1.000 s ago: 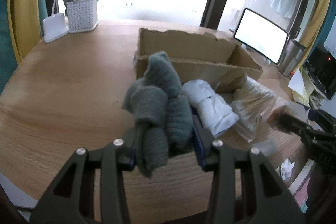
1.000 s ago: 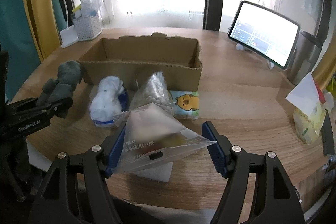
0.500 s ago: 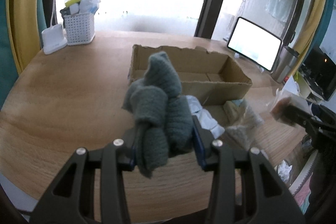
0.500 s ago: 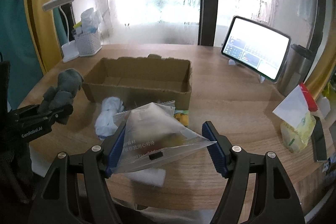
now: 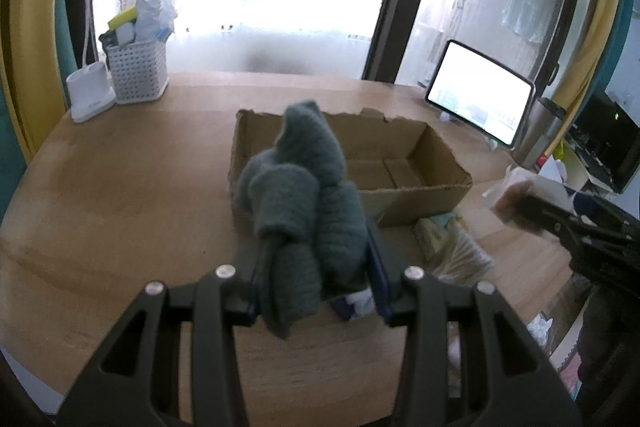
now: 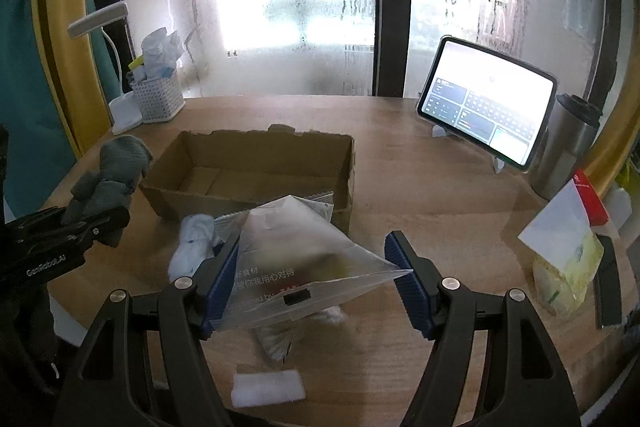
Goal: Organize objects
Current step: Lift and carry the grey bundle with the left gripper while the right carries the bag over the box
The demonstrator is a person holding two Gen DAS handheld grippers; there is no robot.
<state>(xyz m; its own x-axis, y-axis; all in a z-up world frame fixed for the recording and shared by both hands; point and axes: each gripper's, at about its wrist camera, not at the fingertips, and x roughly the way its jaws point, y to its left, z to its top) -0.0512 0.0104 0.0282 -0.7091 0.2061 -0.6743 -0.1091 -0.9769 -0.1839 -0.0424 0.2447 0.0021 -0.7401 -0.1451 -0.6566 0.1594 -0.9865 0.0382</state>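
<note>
1. Left gripper [image 5: 316, 283]: jaws clamped tight on a bundle of grey-green knitted socks [image 5: 304, 195]. The bundle stands up out of the jaws and is held in the air above the table [image 5: 120, 195], in front of the near left corner of the box.
2. Right gripper [image 6: 316, 279]: jaws set at a middling width, gripping a clear plastic packet [image 6: 304, 259] by its two side edges. The packet has printed lettering and a small black mark on its front, and blurred yellowish contents. It is held clear of the table, in front of the box.
3. Cardboard box [image 6: 256, 163]: shallow, open-topped, with a ragged rim. It sits near the middle of the round wooden table. Nothing shows inside it.
4. White rolled cloth [image 6: 192, 247]: lies on the table just in front of the box, below and left of the packet.
5. White folded pad [image 6: 268, 389]: lies on the table at the near edge, apart from the rest.
6. Tablet [image 6: 488, 103]: propped on a stand, screen lit, at the far right of the table.
7. White perforated basket [image 5: 136, 71]: at the far left, stuffed with papers, touching or just beside a white lamp base [image 5: 90, 97].
8. Steel tumbler [image 6: 568, 143]: just right of the tablet.
</note>
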